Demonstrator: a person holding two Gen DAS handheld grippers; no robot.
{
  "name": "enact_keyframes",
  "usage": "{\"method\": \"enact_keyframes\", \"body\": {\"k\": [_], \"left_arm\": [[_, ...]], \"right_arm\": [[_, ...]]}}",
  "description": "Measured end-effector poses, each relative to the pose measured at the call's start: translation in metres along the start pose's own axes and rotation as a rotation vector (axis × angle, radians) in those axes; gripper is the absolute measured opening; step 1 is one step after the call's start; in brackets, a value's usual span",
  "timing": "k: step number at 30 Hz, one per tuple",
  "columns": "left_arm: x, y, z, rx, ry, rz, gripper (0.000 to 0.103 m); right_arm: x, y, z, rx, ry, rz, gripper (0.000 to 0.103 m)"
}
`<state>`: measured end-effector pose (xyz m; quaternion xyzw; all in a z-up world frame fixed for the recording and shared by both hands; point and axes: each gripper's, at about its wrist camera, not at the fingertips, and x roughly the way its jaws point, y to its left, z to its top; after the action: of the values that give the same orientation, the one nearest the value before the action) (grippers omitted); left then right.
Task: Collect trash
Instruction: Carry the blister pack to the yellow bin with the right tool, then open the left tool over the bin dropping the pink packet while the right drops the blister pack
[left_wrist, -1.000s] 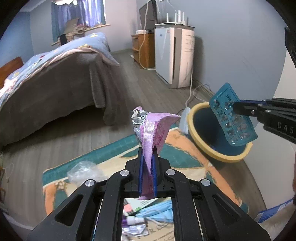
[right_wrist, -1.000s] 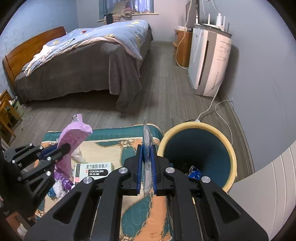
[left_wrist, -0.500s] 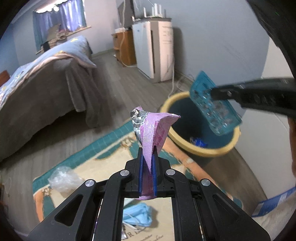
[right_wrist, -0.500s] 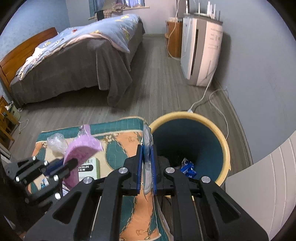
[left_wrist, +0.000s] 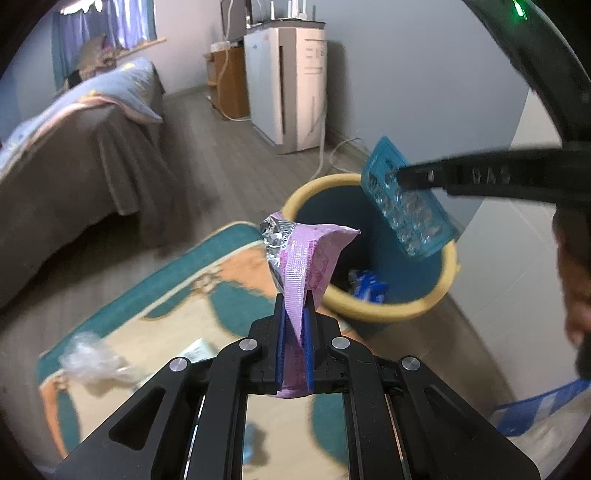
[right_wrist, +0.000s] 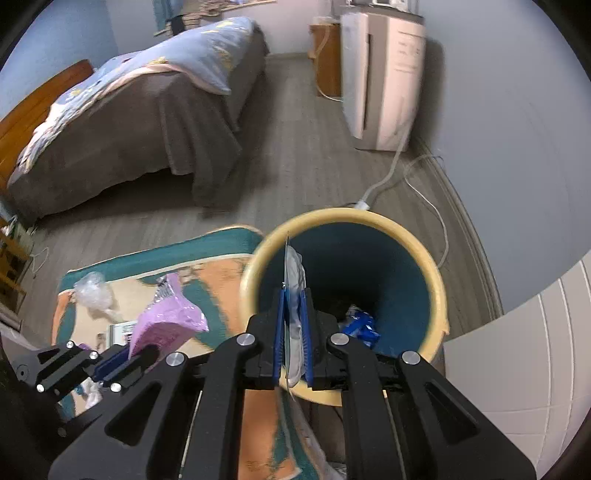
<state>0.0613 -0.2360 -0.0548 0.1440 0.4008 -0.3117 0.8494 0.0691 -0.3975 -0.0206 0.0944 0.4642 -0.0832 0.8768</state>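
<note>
My left gripper (left_wrist: 294, 306) is shut on a crumpled pink foil wrapper (left_wrist: 306, 254), held over the rug just short of the bin. The bin (left_wrist: 384, 315) is dark blue inside with a yellow rim and has a blue packet (left_wrist: 367, 290) at its bottom. My right gripper (right_wrist: 293, 299) is shut on a teal blister pack (left_wrist: 406, 206), seen edge-on as the blister pack (right_wrist: 294, 280) in the right wrist view, hanging over the near side of the bin (right_wrist: 439, 291). The pink wrapper (right_wrist: 166, 321) and left gripper (right_wrist: 122, 363) show at lower left there.
A teal and orange rug (right_wrist: 221, 273) carries a clear plastic bag (right_wrist: 92, 293), a medicine box (right_wrist: 120, 328) and other litter. A bed (right_wrist: 147, 122) stands at the back left, a white air purifier (right_wrist: 384, 81) with its cable (right_wrist: 424, 195) by the wall, a white cabinet (right_wrist: 517, 369) to the right.
Both grippers have moved toward the bin and slightly down with their items. The blister pack now hangs over the bin's opening, and the pink wrapper has come close to the bin's rim.
</note>
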Motion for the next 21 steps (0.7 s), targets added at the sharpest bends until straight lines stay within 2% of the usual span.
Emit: {"method": "enact_keyframes", "body": {"k": [6, 13, 18, 20, 21], "left_arm": [[0.029, -0.028, 0.024, 0.096, 0.010, 0.000, 0.009], [0.058, -0.037, 0.046, 0.091, 0.022, -0.023, 0.010], [0.072, -0.037, 0.052, 0.111, 0.028, -0.009, 0.015], [0.074, -0.037, 0.052, 0.114, 0.026, -0.007, 0.019], [0.074, -0.038, 0.053, 0.115, 0.023, -0.002, 0.025]], "right_arm": [[0.020, -0.044, -0.005, 0.118, 0.038, -0.034, 0.008], [0.020, -0.060, -0.005, 0.174, 0.008, -0.049, 0.008], [0.018, -0.065, -0.004, 0.195, -0.015, -0.061, 0.008], [0.017, -0.068, -0.003, 0.204, -0.025, -0.066, 0.008], [0.017, -0.069, -0.003, 0.203, -0.031, -0.072, 0.008]]}}
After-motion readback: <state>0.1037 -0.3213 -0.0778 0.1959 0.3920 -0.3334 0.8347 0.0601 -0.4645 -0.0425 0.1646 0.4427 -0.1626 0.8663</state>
